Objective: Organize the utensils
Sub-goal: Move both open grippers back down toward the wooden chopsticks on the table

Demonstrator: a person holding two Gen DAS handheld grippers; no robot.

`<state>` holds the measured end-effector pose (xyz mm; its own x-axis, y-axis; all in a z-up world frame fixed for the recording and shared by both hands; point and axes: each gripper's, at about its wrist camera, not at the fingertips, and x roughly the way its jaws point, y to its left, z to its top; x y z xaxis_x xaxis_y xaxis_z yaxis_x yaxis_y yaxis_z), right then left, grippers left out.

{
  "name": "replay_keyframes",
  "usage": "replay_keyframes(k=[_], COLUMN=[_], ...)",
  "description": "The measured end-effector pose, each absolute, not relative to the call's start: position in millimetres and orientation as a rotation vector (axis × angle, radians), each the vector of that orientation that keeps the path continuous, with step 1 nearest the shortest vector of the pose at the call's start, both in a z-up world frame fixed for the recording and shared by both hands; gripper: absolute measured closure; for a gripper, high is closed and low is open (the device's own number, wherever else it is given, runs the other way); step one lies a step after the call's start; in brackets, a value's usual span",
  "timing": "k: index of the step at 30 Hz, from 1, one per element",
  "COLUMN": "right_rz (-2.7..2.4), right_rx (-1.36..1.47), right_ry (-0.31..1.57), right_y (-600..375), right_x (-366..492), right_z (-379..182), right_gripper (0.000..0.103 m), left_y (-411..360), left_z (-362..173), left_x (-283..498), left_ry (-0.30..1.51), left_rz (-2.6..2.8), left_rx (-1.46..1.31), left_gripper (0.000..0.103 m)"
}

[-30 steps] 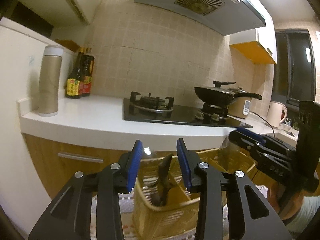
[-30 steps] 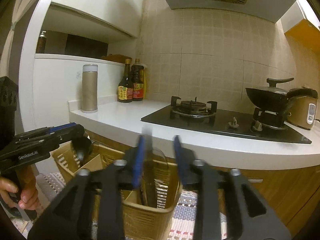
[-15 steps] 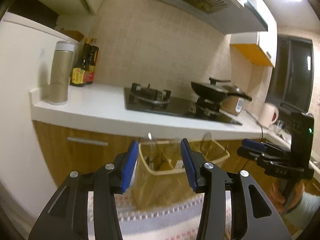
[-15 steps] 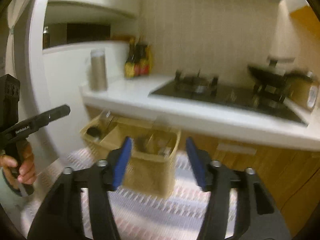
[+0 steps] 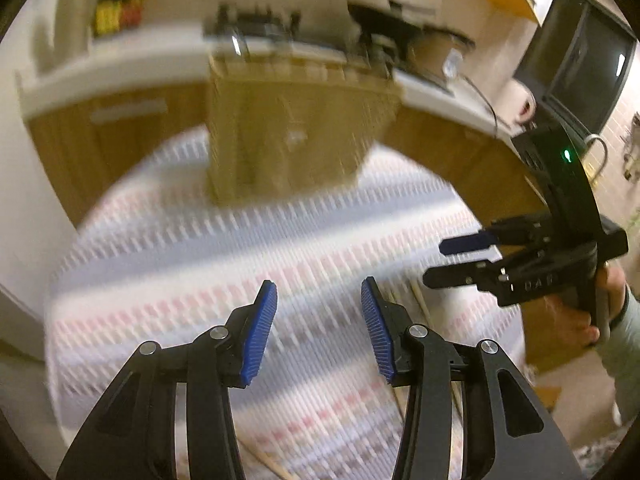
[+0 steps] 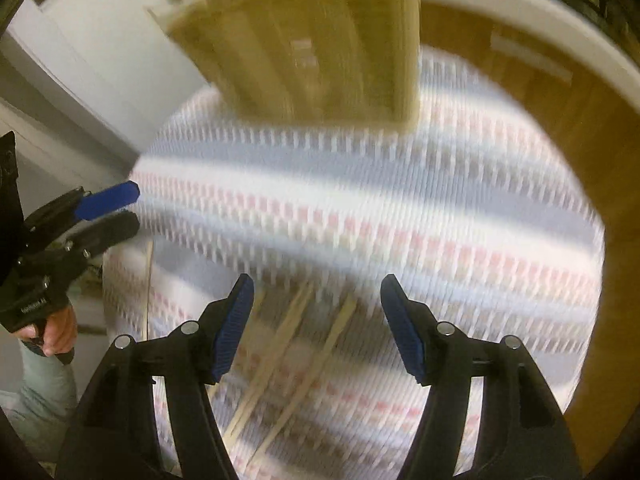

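A: On the striped woven mat (image 6: 360,208), what lay near the two tools?

B: Several wooden chopsticks (image 6: 280,352) lay loose on it, slanting, at the near edge of the right wrist view. They showed between the fingers of the right hand-held gripper (image 6: 316,320), but lower, on the mat; the blue pads (image 6: 232,324) were not touching them.

A: So that one held nothing?

B: Nothing. Its jaws stood wide apart and empty.

A: And the left hand-held gripper (image 5: 318,320)?

B: Also parted, somewhat less widely, with only mat showing in the gap. A thin chopstick ran just beside its right finger and another stick end lay at the near edge, below its fingers.

A: Where was the utensil holder?

B: The tan slotted basket (image 5: 288,128) stood upright at the far side of the mat, in front of the wooden cabinet doors (image 5: 116,136) under the white worktop (image 5: 120,64). Both views were smeared with blur, so I could not tell what sat in its compartments, beyond a glint of metal at its top rim.

A: Could each tool be seen from the other's camera?

B: Yes. The right one appeared at the right of the left wrist view, gripped by a hand (image 5: 576,320) with a pale sleeve; the left one showed at the left edge of the right wrist view, its hand (image 6: 56,332) below it.
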<state>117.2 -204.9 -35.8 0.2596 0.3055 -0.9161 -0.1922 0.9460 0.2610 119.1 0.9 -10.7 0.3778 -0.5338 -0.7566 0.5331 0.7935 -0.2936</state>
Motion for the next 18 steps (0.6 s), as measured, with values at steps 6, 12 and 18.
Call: replay_keyframes(k=[6,12,18], right_rz=[0.26,0.26,0.219], right_rx=[0.093,0.142,0.147], right_ry=[1.331,1.411,1.417], right_y=[-201.2,-194.2,-179.7], right_x=[88.7,78.7,65.5], right_z=[-51.2,-67.6,-78.4], right_gripper=[0.051,0.068,0.079], left_y=[-14.6,-31.3,-58.0], left_z=[-35.4,-45.2,-58.5], left_x=[102.1,83.2,72.2], left_ry=[1.086,1.158,1.204], left_rz=[-0.725,-0.789,-0.789], left_rx=[0.124,0.176,0.223], left_gripper=[0.06,0.06,0.061])
